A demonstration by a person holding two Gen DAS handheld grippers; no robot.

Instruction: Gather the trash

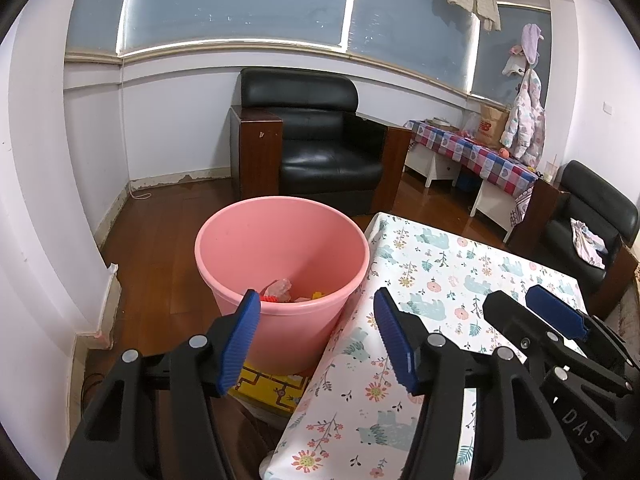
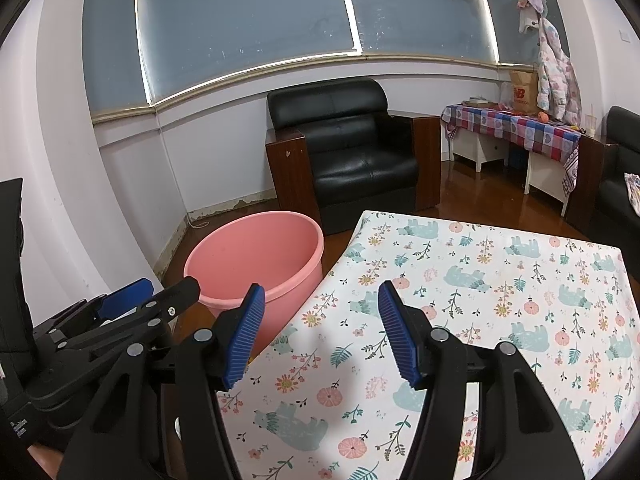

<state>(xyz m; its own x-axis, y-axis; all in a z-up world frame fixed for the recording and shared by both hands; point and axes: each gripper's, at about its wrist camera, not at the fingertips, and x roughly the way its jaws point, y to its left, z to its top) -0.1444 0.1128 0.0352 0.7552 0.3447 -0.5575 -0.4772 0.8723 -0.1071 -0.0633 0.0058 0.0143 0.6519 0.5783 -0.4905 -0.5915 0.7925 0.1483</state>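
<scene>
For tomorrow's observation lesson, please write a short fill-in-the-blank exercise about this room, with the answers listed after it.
1. The round plastic bucket beside the table is ____.
2. The table's white cloth is printed with flowers and ____.
3. Between the blue pads of the left tool there is ____.
4. The black leather armchair stands under the ____.

Answers: pink; bears; nothing; window
</scene>
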